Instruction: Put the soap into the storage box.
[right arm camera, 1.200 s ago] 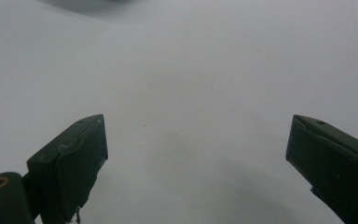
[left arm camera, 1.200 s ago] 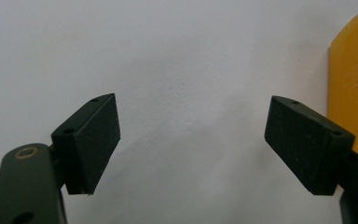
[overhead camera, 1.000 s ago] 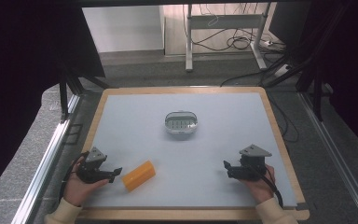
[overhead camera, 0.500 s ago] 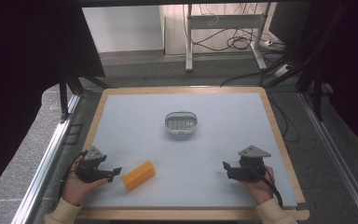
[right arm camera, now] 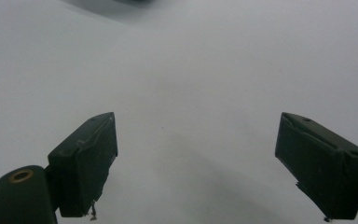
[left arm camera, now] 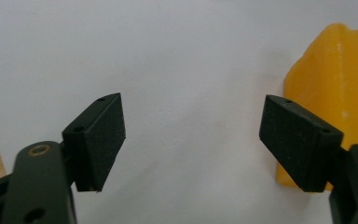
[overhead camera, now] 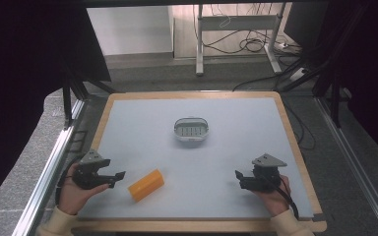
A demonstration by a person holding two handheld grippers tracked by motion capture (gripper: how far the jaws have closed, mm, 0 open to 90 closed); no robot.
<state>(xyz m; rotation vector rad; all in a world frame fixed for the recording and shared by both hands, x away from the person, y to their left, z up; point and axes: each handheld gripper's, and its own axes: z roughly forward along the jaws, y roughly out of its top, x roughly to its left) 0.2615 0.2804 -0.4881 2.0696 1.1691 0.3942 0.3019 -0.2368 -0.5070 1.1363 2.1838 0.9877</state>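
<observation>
An orange block (overhead camera: 146,185) lies on the pale mat near the front left. My left gripper (overhead camera: 114,178) hovers just left of it, pointing right. Its jaws stand open and have just been closing a little, with nothing between them. In the left gripper view the orange block (left arm camera: 335,79) sits beyond the right jaw, outside the gap of the left gripper (left arm camera: 192,105). A white oval dish (overhead camera: 191,129) rests at the middle of the mat. At the front right, my right gripper (overhead camera: 238,176) is held open and points left over bare mat; its own view shows the right gripper (right arm camera: 196,122) with nothing between its jaws.
The mat lies on a board with a wooden rim (overhead camera: 197,94). A metal rail (overhead camera: 49,172) runs along the left side. Cables and a desk frame (overhead camera: 236,29) stand on the floor beyond the far edge.
My left gripper has lifted slightly off the mat beside the orange block. The right gripper, the block and the dish have stayed where they were.
</observation>
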